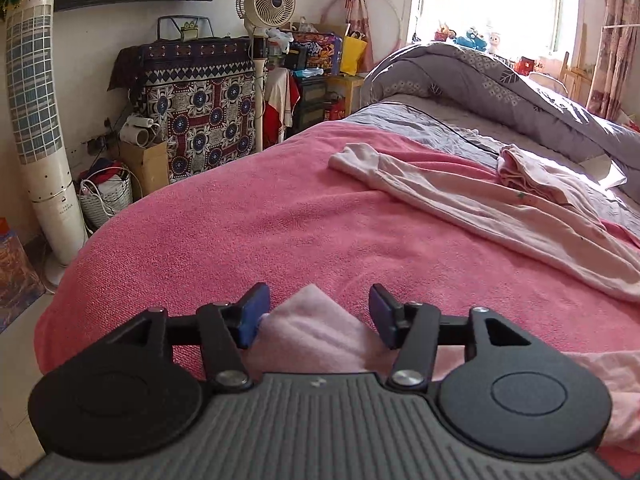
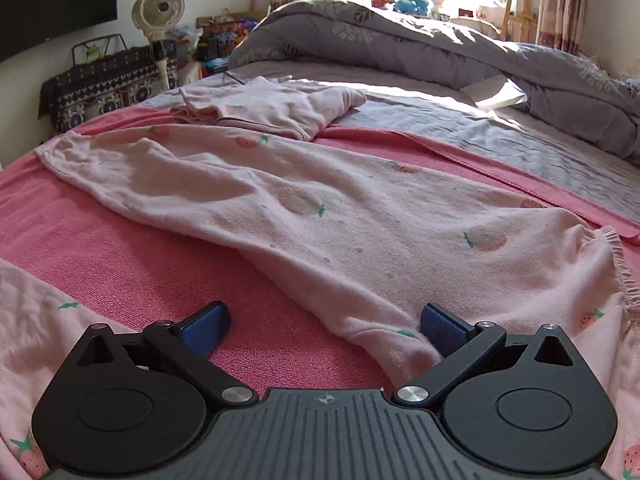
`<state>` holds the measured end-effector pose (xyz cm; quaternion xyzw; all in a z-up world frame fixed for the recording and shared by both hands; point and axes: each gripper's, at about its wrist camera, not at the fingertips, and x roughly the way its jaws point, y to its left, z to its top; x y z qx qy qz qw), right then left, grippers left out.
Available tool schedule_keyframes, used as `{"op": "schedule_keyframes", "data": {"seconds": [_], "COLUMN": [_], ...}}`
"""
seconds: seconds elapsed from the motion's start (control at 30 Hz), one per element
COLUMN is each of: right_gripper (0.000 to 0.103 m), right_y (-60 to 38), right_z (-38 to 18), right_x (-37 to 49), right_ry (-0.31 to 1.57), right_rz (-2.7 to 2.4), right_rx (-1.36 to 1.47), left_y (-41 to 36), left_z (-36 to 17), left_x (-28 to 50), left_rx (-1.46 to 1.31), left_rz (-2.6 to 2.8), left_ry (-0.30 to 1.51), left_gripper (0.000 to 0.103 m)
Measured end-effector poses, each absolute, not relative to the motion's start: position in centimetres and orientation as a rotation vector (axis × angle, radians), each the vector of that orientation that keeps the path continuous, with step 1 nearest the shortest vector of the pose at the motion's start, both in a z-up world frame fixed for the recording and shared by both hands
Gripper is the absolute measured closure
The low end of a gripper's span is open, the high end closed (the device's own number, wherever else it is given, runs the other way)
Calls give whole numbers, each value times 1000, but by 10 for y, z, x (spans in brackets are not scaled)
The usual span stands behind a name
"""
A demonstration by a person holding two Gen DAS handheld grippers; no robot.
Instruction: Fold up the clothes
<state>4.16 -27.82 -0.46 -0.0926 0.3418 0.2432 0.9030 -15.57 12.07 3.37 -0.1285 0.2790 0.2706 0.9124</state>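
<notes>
Pale pink strawberry-print trousers (image 2: 360,216) lie spread on a pink towel blanket (image 2: 120,248) on the bed. One leg runs off to the far left and the elastic waist lies at the right. My right gripper (image 2: 325,312) hangs wide open just over the crotch, with nothing pressed between its blue pads. A second leg (image 2: 32,312) runs along the near left. In the left wrist view its pointed end (image 1: 316,328) lies between the jaws of my left gripper (image 1: 318,300). Those jaws stand apart and do not clamp it. A crumpled pink top (image 2: 272,112) lies beyond.
A rolled grey quilt (image 2: 400,40) fills the far side of the bed under a bright window. Left of the bed stand a white tower fan (image 1: 40,140), a pedestal fan (image 1: 266,4), a cloth-draped cabinet (image 1: 200,112) and a basket (image 1: 104,200) on the floor.
</notes>
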Motion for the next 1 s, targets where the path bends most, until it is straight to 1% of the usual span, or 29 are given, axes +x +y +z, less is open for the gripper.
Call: {"op": "schedule_keyframes", "data": {"seconds": [0.23, 0.33, 0.47, 0.57, 0.73, 0.77, 0.9, 1.0], "right_gripper": [0, 0, 0, 0, 0, 0, 0, 0], "right_y": [-278, -278, -278, -278, -277, -277, -277, -277], "right_z": [-5, -5, -5, -6, -6, -6, -7, -7], "right_x": [45, 45, 46, 46, 46, 46, 46, 46], "right_ry": [714, 715, 714, 713, 712, 712, 711, 710], "right_rz": [507, 509, 510, 510, 508, 508, 508, 508], "right_rx": [-177, -173, -172, -173, -172, -172, -172, -173], "left_y": [117, 113, 109, 106, 101, 100, 104, 116], "left_z": [34, 37, 40, 41, 42, 43, 50, 51], "left_x": [-161, -164, -175, -181, -197, -201, -220, -235], "left_rx": [-227, -203, -181, -167, -169, -167, -150, -162], "left_rz": [586, 598, 586, 582, 541, 536, 536, 579], "left_ry": [592, 605, 582, 565, 547, 542, 511, 492], "left_gripper": [43, 39, 38, 34, 34, 33, 22, 19]}}
